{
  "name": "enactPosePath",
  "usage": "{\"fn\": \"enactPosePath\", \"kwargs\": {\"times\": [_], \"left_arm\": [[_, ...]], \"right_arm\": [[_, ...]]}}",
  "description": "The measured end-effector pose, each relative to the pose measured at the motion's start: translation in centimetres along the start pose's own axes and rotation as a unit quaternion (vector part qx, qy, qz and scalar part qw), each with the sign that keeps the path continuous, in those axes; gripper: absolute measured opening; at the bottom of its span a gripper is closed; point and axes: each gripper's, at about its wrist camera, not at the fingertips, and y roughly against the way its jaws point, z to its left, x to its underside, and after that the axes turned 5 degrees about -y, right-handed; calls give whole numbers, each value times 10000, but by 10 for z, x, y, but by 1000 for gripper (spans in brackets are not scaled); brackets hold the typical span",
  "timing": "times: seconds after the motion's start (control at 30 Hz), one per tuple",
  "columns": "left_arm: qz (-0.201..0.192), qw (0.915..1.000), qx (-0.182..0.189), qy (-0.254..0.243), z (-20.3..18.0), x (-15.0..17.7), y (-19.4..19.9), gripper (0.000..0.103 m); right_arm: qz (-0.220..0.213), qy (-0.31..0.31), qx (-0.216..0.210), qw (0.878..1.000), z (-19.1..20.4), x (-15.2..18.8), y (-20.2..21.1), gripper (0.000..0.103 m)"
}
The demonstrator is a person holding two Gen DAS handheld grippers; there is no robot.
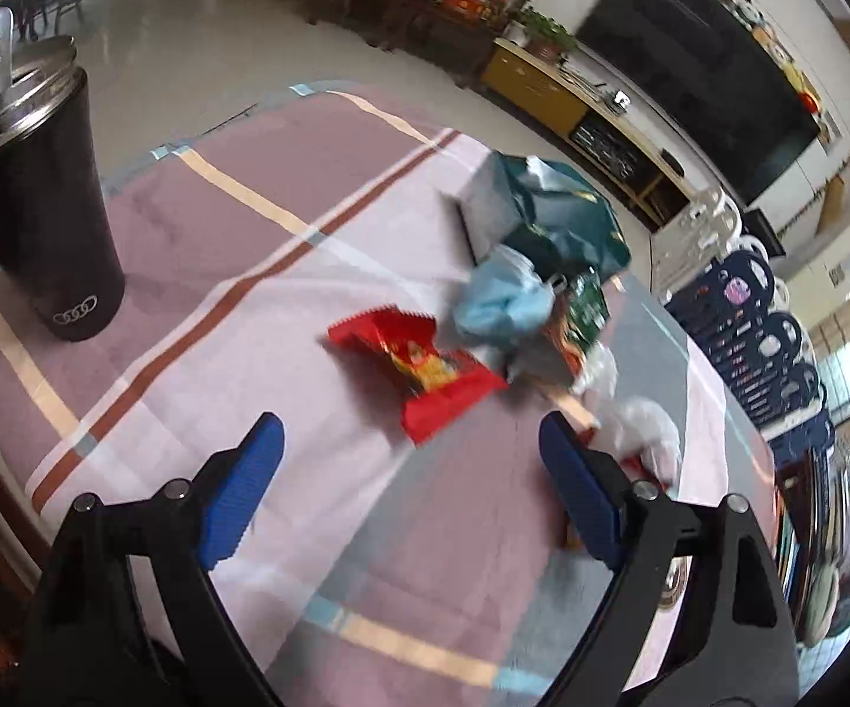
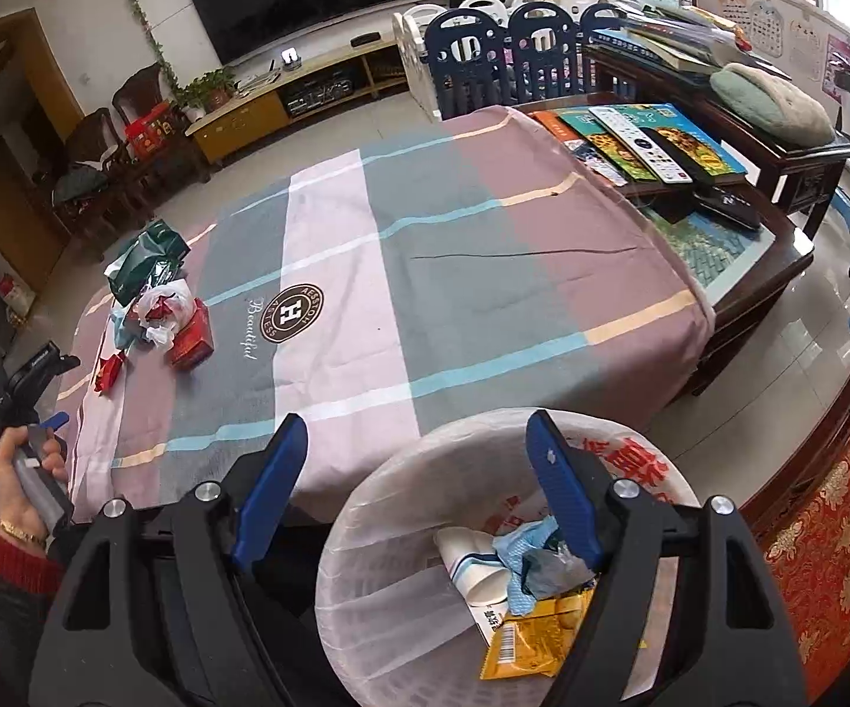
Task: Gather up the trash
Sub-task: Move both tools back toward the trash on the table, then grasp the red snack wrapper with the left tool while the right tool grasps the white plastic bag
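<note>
A red snack wrapper [image 1: 416, 366] lies on the striped tablecloth [image 1: 248, 306], just ahead of my open, empty left gripper [image 1: 410, 442]. Behind it sit a crumpled blue mask [image 1: 498, 306], a green bag [image 1: 566, 218] and white plastic [image 1: 640, 430]. In the right wrist view the same trash pile [image 2: 156, 306] and a red box [image 2: 192, 339] lie at the table's far left. My right gripper [image 2: 419, 442] is open and empty over the near table edge, above a white-lined trash bin [image 2: 377, 560] holding a paper cup, blue tissue and a yellow wrapper [image 2: 533, 636].
A black tumbler [image 1: 36, 212] with a spoon stands at the left on the table. Books and remotes [image 2: 642, 141] lie on the table's far right end. A red patterned rug [image 2: 837, 530] is at the right of the bin.
</note>
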Motion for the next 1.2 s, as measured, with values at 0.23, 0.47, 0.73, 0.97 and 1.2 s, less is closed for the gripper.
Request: {"fn": "enactPosePath", "kwargs": {"times": [0.23, 0.47, 0.73, 0.97, 1.2], "left_arm": [[352, 9991, 207, -54, 5, -27, -58, 66], [849, 9950, 507, -160, -5, -21, -85, 34], [461, 9984, 317, -118, 7, -21, -72, 4], [537, 9980, 338, 64, 18, -22, -76, 3], [-9, 9996, 265, 107, 23, -27, -52, 3]], "right_arm": [[203, 342, -73, 9992, 56, -17, -39, 75], [340, 736, -675, 9944, 143, -38, -97, 75], [228, 1864, -700, 9797, 281, -54, -183, 81], [405, 2127, -133, 9762, 314, -40, -239, 80], [410, 2394, -104, 9700, 311, -27, -238, 18]]}}
